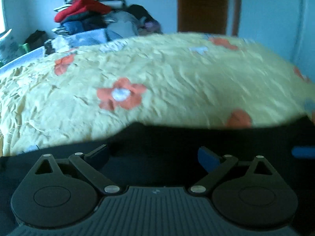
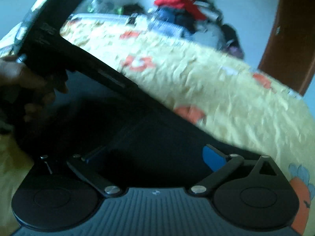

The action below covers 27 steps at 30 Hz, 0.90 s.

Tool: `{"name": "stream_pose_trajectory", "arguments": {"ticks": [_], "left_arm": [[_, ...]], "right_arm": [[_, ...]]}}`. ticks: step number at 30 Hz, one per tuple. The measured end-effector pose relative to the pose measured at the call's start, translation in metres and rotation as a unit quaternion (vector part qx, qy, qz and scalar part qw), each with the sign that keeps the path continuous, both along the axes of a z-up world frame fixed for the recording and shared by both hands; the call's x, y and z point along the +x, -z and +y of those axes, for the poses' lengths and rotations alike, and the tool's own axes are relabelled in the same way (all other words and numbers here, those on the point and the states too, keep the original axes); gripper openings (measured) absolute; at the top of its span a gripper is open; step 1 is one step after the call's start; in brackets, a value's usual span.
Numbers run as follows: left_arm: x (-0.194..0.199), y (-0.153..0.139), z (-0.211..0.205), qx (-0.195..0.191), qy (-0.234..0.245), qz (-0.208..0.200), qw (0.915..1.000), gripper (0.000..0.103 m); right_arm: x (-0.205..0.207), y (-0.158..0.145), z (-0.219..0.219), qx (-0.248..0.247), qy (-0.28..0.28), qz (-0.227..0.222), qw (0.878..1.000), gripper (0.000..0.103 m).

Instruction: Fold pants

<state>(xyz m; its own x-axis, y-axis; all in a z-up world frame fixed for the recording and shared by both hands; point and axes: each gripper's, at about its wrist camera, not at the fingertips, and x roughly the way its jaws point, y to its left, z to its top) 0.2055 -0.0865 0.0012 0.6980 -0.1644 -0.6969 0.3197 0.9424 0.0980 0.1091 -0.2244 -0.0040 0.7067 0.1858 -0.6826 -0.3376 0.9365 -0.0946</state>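
1. My left gripper (image 1: pixel 155 155) had its jaws spread wide in the lower part of the left wrist view, one blue pad (image 1: pixel 208 158) showing on the right finger; dark cloth lay under and between the fingers, but whether the pads pressed on it I could not tell.
2. My right gripper (image 2: pixel 155 157) stood with its jaws as wide as they go, nothing pinched between them, low in the right wrist view.
3. The dark navy pants (image 2: pixel 110 118) lay flat on the bed across the lower middle of the right wrist view, beneath both grippers; in the left wrist view they filled the band just above the fingers (image 1: pixel 196 135).
4. The crinkled pale yellow bedspread with orange flowers (image 1: pixel 157 74) covered the middle of both views.
5. A blurred heap of red, striped and blue clothes (image 1: pixel 86 13) sat at the upper left, at the bed's far end.
6. A brown wooden door (image 1: pixel 202 5) stood at the upper right.
7. My left hand (image 2: pixel 23 82) gripped the black handle at the left edge of the right wrist view.
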Motion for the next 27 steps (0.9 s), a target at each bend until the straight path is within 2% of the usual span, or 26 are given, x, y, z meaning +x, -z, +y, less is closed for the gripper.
{"name": "stream_pose_trajectory", "arguments": {"ticks": [2,4,6,9,11,13,14,16,18,21,24,27], "left_arm": [[0.004,0.011,-0.008,0.008,0.003,0.009,0.9999,0.102],[0.013,0.015,-0.014,0.005,-0.007,-0.008,0.9999,0.102],[0.021,0.014,-0.015,0.001,-0.012,-0.007,0.9999,0.102],[0.013,0.004,-0.004,-0.002,-0.013,-0.001,0.9999,0.1],[-0.009,-0.001,0.01,0.011,-0.001,-0.026,0.9996,0.102],[-0.025,-0.001,0.021,0.034,-0.005,-0.043,0.9985,0.103],[-0.031,0.0,0.028,0.043,-0.01,-0.045,0.998,0.103],[-0.04,0.005,0.044,0.054,-0.019,-0.036,0.9977,0.103],[-0.05,0.008,0.065,0.04,-0.032,-0.034,0.9981,0.103],[-0.065,0.002,0.099,0.007,-0.059,-0.032,0.9977,0.103],[-0.076,0.0,0.125,0.017,-0.108,-0.055,0.9925,0.103],[-0.066,0.007,0.141,0.022,-0.114,-0.05,0.992,0.103]], "right_arm": [[0.01,0.004,-0.01,0.037,0.014,0.012,0.999,0.103],[0.02,0.006,-0.01,0.045,0.02,0.002,0.999,0.103],[0.03,0.007,-0.012,0.064,0.032,0.003,0.997,0.103],[0.02,-0.003,-0.008,0.036,0.047,-0.004,0.998,0.103],[-0.001,-0.009,-0.008,0.012,0.041,-0.018,0.999,0.103],[-0.015,-0.007,-0.016,0.003,0.041,-0.012,0.999,0.103],[-0.017,-0.002,-0.022,0.003,0.045,0.001,0.999,0.103],[-0.019,0.006,-0.039,0.05,0.054,0.012,0.997,0.103],[-0.019,0.002,-0.037,0.04,0.063,0.011,0.997,0.103],[-0.023,-0.012,-0.017,0.011,0.057,-0.023,0.998,0.103],[-0.023,-0.018,0.006,0.018,0.007,-0.034,0.999,0.103],[-0.009,0.0,0.022,-0.001,-0.003,-0.007,1.0,0.103]]}}
